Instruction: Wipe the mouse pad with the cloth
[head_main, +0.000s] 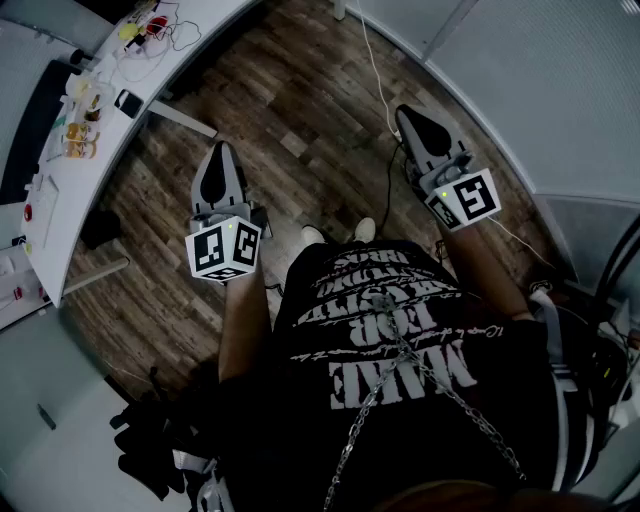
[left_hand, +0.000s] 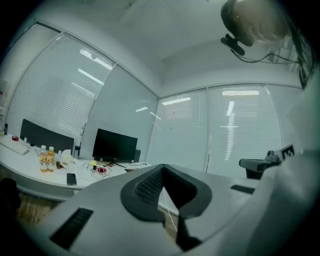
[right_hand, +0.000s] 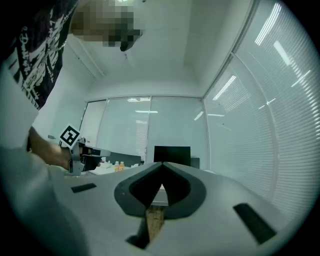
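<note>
I cannot make out a cloth or a mouse pad in any view. In the head view my left gripper (head_main: 220, 148) is held level over the wooden floor (head_main: 300, 110), its jaws together and empty. My right gripper (head_main: 404, 110) is also level, further right, with its jaws meeting at the tip and nothing in them. The left gripper view shows the left gripper (left_hand: 162, 166) closed to a point, aimed toward a white desk (left_hand: 30, 181). Seen in its own view, the right gripper (right_hand: 161, 164) is closed too, facing a glass wall with blinds.
The curved white desk (head_main: 60, 230) runs along the left with small bottles (left_hand: 46, 159), a phone (head_main: 127, 102) and a black monitor (left_hand: 115, 145). A white cable (head_main: 375, 70) trails over the floor. Dark bags (head_main: 150, 440) lie beside the person's feet.
</note>
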